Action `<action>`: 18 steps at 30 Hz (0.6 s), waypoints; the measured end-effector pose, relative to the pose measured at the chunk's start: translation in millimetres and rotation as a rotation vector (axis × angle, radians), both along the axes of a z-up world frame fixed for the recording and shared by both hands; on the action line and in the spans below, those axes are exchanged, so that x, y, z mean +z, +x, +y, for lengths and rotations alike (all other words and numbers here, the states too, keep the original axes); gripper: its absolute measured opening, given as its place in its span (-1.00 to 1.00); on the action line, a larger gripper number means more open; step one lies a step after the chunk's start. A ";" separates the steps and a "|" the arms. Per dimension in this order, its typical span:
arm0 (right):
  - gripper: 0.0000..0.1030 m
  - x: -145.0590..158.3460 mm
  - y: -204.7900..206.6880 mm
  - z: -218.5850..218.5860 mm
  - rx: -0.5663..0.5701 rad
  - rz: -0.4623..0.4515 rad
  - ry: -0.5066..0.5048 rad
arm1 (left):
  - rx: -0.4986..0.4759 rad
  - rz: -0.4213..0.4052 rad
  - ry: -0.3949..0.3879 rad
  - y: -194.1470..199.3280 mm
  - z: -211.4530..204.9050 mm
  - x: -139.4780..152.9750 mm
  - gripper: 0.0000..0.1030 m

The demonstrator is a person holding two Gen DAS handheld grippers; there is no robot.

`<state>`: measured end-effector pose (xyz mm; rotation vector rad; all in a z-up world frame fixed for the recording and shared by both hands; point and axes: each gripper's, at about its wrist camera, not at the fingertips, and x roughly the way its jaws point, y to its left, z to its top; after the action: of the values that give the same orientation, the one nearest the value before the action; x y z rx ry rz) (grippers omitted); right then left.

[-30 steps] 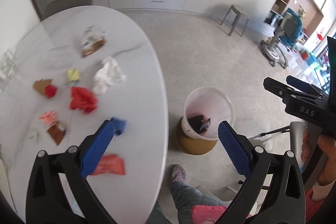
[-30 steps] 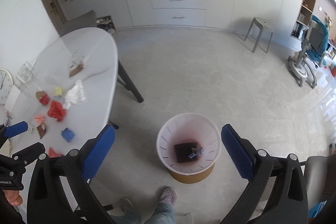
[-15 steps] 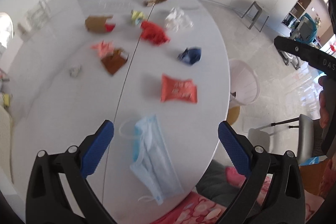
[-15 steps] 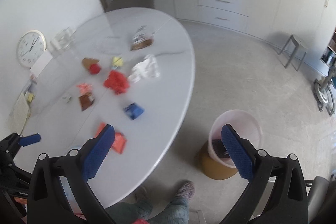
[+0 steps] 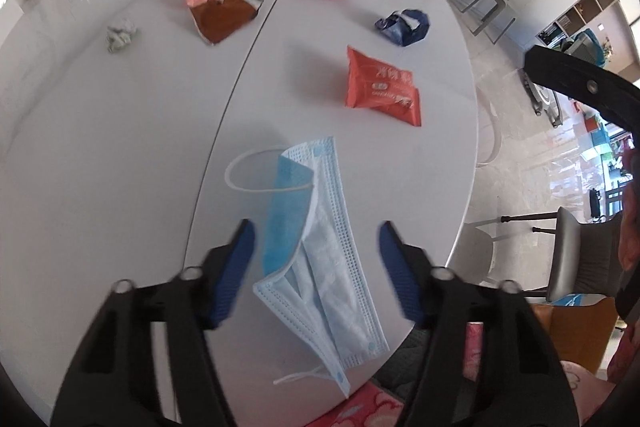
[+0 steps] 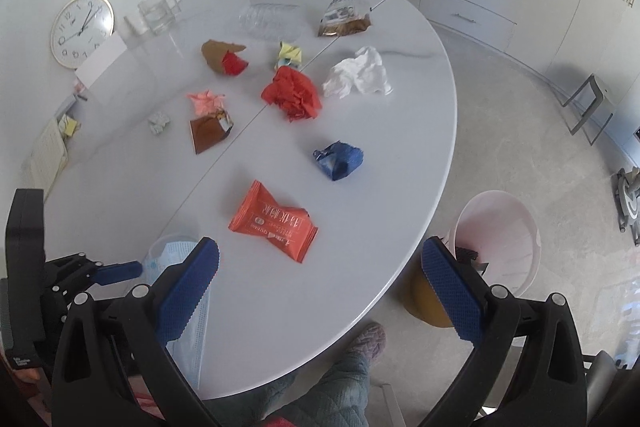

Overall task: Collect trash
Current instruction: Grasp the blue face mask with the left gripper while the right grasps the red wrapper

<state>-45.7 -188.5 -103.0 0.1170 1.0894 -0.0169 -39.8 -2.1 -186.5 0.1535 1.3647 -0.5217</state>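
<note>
The right gripper's near finger [image 6: 186,291] hid much of the blue face mask [image 5: 316,247], which lay at the near edge of the white table [image 5: 120,155]. The left gripper [image 5: 314,259] straddled it, jaws just narrowed from fully spread, pads blurred, apparently clear of it. The right gripper [image 6: 320,283] stood wide apart, empty. The bin [image 6: 508,239], earlier central, now sat far right, partly cut off.

Mask [image 5: 320,247] on table [image 5: 120,147], packet [image 5: 380,87] behind.

Two steep downward wrist views, left closer, sharing the table [image 5: 120,147] [image 6: 360,167].
</note>
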 end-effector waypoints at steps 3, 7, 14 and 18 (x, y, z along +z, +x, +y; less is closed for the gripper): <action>0.95 -4.3 1.0 5.1 0.020 -0.004 -0.025 | 0.012 0.036 0.029 6.1 1.3 -12.8 -0.72; 0.95 -12.3 7.1 10.4 0.074 -0.014 -0.038 | 0.031 0.015 0.022 11.4 6.0 -7.9 -0.91; 0.82 -43.3 31.2 33.5 0.331 -0.003 -0.086 | 0.049 -0.073 -0.005 22.8 10.2 27.5 -0.92; 0.57 -64.3 45.9 47.1 0.524 0.017 -0.134 | 0.094 -0.096 -0.019 28.3 16.7 42.5 -0.91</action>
<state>0.3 -141.4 -167.3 -0.2909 1.1062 0.3797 -11.6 14.5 -144.0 0.0974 1.2667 -0.4428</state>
